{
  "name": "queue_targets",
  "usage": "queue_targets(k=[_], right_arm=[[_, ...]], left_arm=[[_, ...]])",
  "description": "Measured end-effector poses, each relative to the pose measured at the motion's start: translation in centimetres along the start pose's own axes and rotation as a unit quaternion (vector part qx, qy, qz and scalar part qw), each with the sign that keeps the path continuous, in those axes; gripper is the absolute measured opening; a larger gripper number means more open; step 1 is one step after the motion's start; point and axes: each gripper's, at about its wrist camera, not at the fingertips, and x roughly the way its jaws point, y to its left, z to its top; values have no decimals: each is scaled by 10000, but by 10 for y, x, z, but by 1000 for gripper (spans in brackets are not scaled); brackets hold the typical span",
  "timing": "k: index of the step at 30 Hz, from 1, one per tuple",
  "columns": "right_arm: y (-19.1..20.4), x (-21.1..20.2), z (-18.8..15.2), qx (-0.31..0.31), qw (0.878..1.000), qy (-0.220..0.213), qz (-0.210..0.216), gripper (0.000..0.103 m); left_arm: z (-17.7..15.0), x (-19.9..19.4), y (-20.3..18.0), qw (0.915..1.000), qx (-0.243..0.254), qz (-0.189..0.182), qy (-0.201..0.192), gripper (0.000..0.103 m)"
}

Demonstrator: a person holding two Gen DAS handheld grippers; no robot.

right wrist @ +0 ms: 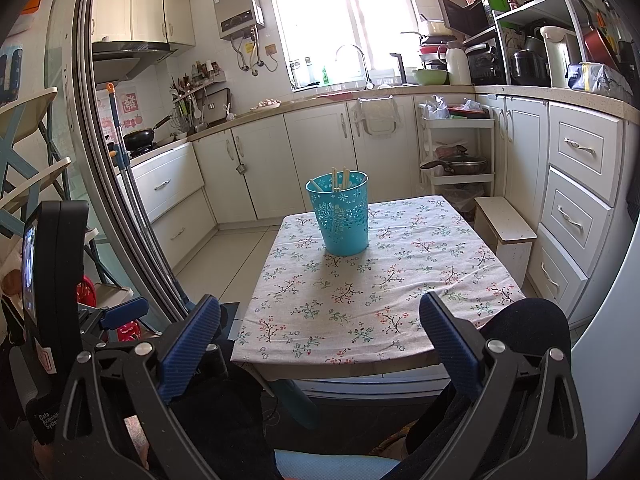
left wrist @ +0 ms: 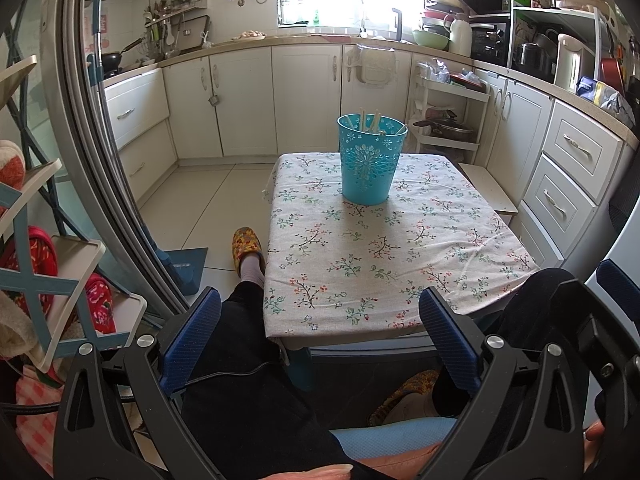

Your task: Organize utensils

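A teal perforated utensil holder (left wrist: 367,162) stands upright near the far end of a small table covered with a floral cloth (left wrist: 384,256). Several pale chopsticks (left wrist: 370,120) stick up out of it. It also shows in the right wrist view (right wrist: 342,214) with the chopsticks (right wrist: 339,178). My left gripper (left wrist: 320,320) is open and empty, held back over my lap at the table's near edge. My right gripper (right wrist: 320,326) is open and empty, also at the near edge. The left gripper's body (right wrist: 56,280) shows at the left of the right wrist view.
Kitchen cabinets (left wrist: 240,100) and a counter run behind and to the right of the table. A white rolling cart (right wrist: 456,148) and a small stool (right wrist: 506,224) stand at the table's right. A glass door frame (left wrist: 92,120) and a shelf rack (left wrist: 48,260) are on the left.
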Motion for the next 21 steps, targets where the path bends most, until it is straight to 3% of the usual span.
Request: queue_targets(k=[17,21], right_arm=[[6,0,-3,-25,10000,31,19,96],[5,3,-4,-23,10000,51,38,96]], left_arm=[[2,2,3,9999,-82,0,116,95],[4,2,5,9998,-126,-147,79,95]])
